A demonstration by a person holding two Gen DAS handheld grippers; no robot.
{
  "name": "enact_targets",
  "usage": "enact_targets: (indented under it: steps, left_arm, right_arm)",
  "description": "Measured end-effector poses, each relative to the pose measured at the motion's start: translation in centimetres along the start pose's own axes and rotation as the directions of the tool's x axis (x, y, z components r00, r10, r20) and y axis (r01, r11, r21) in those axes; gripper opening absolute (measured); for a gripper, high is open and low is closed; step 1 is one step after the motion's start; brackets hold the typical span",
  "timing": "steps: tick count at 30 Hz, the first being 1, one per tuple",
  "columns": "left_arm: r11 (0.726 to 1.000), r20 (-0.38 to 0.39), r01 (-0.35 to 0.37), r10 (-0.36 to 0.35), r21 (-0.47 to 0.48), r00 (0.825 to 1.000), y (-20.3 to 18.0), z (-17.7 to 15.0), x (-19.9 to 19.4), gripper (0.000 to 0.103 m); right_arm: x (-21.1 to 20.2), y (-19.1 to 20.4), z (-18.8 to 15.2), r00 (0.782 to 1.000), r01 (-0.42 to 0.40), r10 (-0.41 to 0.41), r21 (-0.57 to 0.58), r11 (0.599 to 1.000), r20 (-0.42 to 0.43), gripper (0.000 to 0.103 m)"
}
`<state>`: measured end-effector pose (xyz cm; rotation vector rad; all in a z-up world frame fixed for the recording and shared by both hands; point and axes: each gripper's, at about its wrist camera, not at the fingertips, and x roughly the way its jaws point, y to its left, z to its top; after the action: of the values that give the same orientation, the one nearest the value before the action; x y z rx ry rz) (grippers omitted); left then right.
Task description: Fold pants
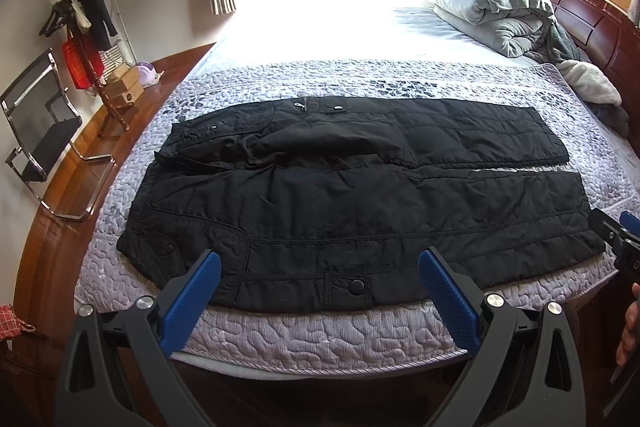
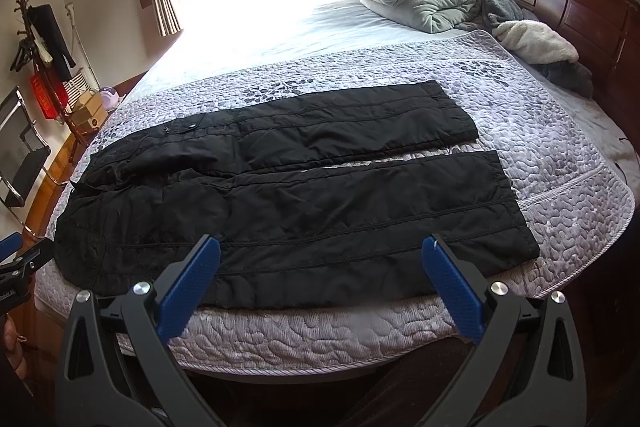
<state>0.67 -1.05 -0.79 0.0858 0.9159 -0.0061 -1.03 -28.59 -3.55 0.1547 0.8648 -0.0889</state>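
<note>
Black quilted pants [image 1: 360, 195] lie flat on the purple-grey bedspread, waist to the left, both legs stretched to the right with a narrow gap between them. They also show in the right wrist view [image 2: 304, 195]. My left gripper [image 1: 320, 263] is open and empty, just above the near edge of the pants by a snap pocket. My right gripper [image 2: 320, 247] is open and empty over the near leg. The right gripper's tip also shows in the left wrist view [image 1: 616, 231], beside the near leg's cuff. The left gripper's tip shows in the right wrist view [image 2: 20, 255], by the waist.
The bedspread [image 1: 320, 331] covers the bed's near end. Folded grey bedding [image 1: 488, 3] and a white fleece [image 1: 592, 83] lie at the back right by the wooden headboard [image 1: 600, 27]. A coat stand [image 1: 80, 27] and a chair [image 1: 40, 131] stand on the left.
</note>
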Motion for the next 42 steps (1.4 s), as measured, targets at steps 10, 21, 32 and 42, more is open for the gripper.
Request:
enact_targets:
  steps: [10,21,32,42]
  left_arm:
    - [1.000,-0.006,-0.002,0.002,0.001,1.000,-0.2,0.2,0.3,0.099]
    - [1.000,-0.012,-0.003,0.003,0.006,1.000,-0.5,0.5,0.6,0.099]
    - [1.000,-0.015,-0.003,0.004,0.008,1.000,-0.8,0.9,1.1,0.099]
    - [0.997,-0.045,0.075,-0.074,0.019,0.996,-1.0,2.6,2.8,0.099]
  right_arm:
    - [0.5,-0.1,0.2,1.000,-0.002,0.002,0.003,1.000,-0.007,0.101]
    - [1.0,-0.5,0.4,1.000,-0.007,0.007,0.006,1.000,-0.013,0.101]
    - [1.4,-0.7,0.8,1.000,-0.010,0.010,0.001,1.000,-0.015,0.101]
    - [3.2,-2.1,3.2,0.993,-0.113,0.112,-0.013,0.994,-0.045,0.101]
